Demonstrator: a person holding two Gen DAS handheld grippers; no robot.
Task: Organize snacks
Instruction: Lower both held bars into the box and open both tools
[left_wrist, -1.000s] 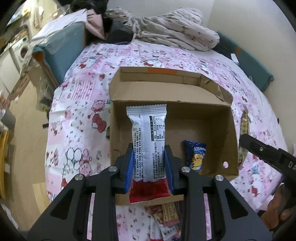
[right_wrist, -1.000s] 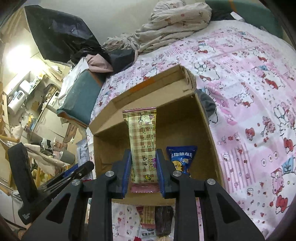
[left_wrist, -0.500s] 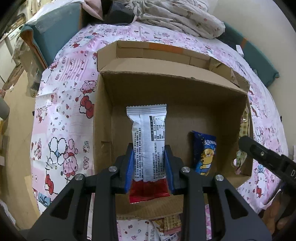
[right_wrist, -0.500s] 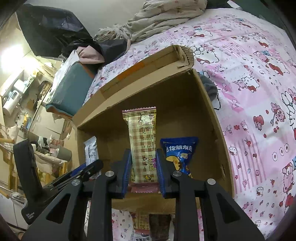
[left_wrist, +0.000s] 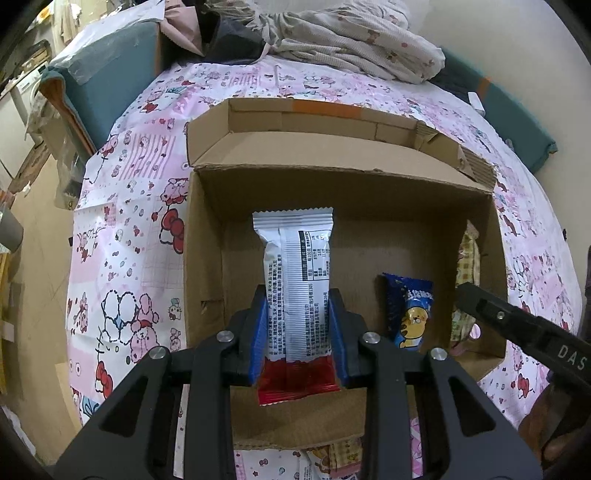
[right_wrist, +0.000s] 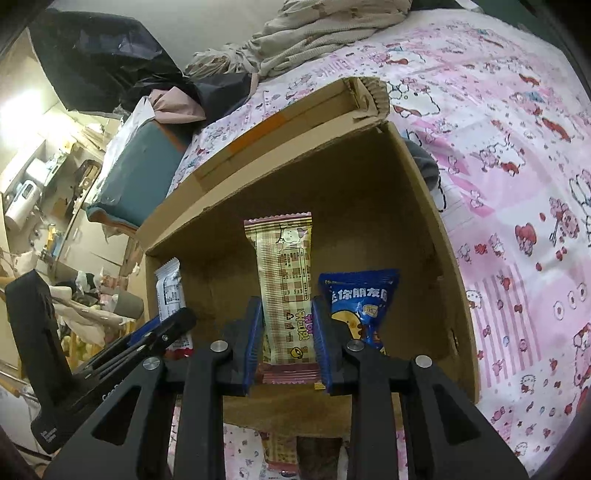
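Note:
An open cardboard box (left_wrist: 207, 236) lies on a pink cartoon-print sheet; it also shows in the right wrist view (right_wrist: 436, 236). My left gripper (left_wrist: 297, 306) is shut on a white and red snack packet (left_wrist: 297, 280), held upright over the box's left half. My right gripper (right_wrist: 287, 321) is shut on a tan checked snack packet (right_wrist: 284, 284), held over the box's right half; that packet shows at the box's right wall in the left wrist view (left_wrist: 468, 258). A blue snack packet (left_wrist: 412, 310) lies inside the box, just right of my right gripper (right_wrist: 360, 299).
Several loose snack packets (left_wrist: 328, 459) lie on the sheet in front of the box (right_wrist: 284, 452). A crumpled blanket (left_wrist: 354, 40) and dark clothes are piled beyond the box. A teal cushion (left_wrist: 107, 88) is at the left. The floor lies left of the bed.
Both grippers have moved forward and lower with their packets, now over the inside of the box. The box looks larger and nearer. The blue packet has not moved.

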